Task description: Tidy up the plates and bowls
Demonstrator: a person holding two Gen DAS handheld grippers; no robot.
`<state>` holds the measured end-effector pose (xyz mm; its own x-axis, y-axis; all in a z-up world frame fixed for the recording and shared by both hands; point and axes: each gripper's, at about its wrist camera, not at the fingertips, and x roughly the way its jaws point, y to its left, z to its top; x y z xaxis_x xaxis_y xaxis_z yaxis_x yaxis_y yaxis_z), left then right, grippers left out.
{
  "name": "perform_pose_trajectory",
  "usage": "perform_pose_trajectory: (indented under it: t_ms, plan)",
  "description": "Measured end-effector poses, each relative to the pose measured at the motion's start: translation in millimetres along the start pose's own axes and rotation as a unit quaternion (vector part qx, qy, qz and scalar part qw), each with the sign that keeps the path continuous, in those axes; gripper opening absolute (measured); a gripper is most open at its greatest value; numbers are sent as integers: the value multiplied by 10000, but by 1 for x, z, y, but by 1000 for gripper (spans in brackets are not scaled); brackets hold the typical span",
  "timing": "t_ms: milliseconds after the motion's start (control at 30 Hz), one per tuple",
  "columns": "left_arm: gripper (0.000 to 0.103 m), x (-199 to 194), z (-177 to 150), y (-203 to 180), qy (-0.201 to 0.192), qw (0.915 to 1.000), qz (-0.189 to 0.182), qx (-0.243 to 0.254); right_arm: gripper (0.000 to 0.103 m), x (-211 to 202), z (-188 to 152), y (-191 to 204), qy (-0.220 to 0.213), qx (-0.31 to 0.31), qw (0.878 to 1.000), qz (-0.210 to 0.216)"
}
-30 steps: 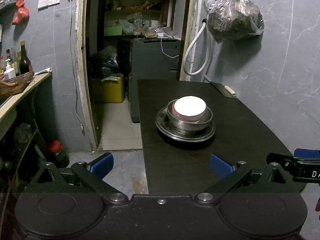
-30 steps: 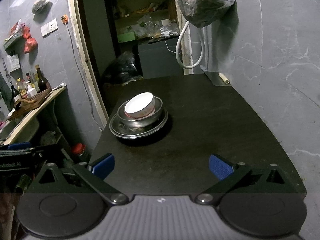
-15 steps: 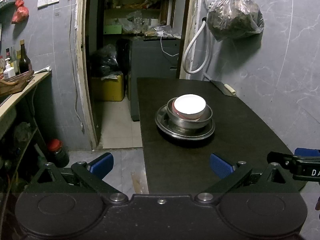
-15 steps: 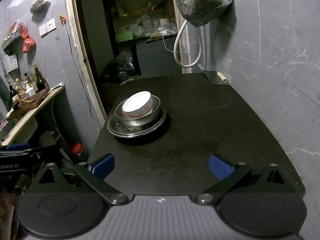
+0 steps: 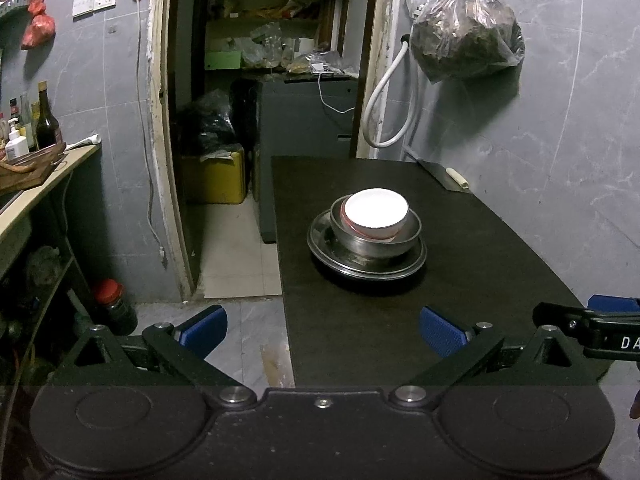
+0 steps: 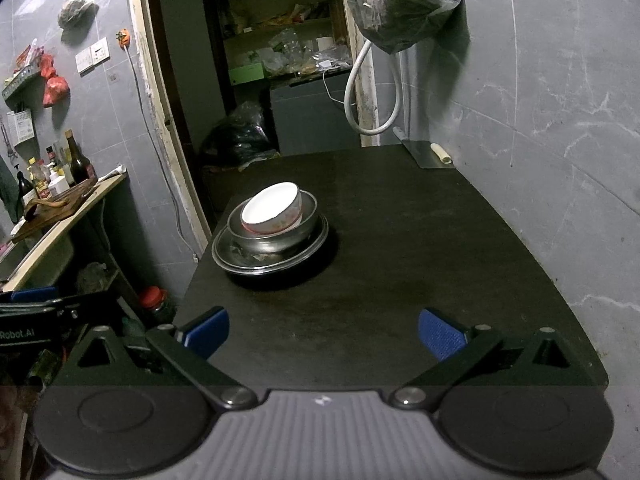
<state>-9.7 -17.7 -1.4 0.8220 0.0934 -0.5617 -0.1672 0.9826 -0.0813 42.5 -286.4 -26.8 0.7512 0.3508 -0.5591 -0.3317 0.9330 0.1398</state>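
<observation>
A white bowl [image 5: 376, 213] was nested, tilted left, in a steel bowl [image 5: 374, 237] on a steel plate [image 5: 366, 261]. Both the left gripper [image 5: 323, 330] and right gripper [image 6: 324, 332] were held apart, empty, near the table [image 6: 440, 248] edge.

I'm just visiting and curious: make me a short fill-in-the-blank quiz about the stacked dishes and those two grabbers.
1. The white bowl sits inside a ____ bowl.
2. That bowl rests on a metal ____ on the dark table.
3. The left gripper and right gripper both have jaws that are ____.
4. The grippers' pads are coloured ____.

Missing words: metal; plate; open; blue
</observation>
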Motion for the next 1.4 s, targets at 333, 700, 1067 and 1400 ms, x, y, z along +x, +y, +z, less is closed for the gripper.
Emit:
perform_pose_trajectory:
  t_ms: [333,700,1067,1400]
  plan:
    - [102,0,-1,0,42,10000,-47,40,103,0,-2,-1,17,-3,10000,10]
    - [102,3,0,0,83,9999,-84,0,103,1,-2,0,18,-6,10000,8]
    - [102,4,2,2,98,9999,-100,2,103,0,-2,0,16,-16,10000,15]
    - [102,4,1,1,106,9999,-100,3,103,3,-1,1,23,-30,10000,18]
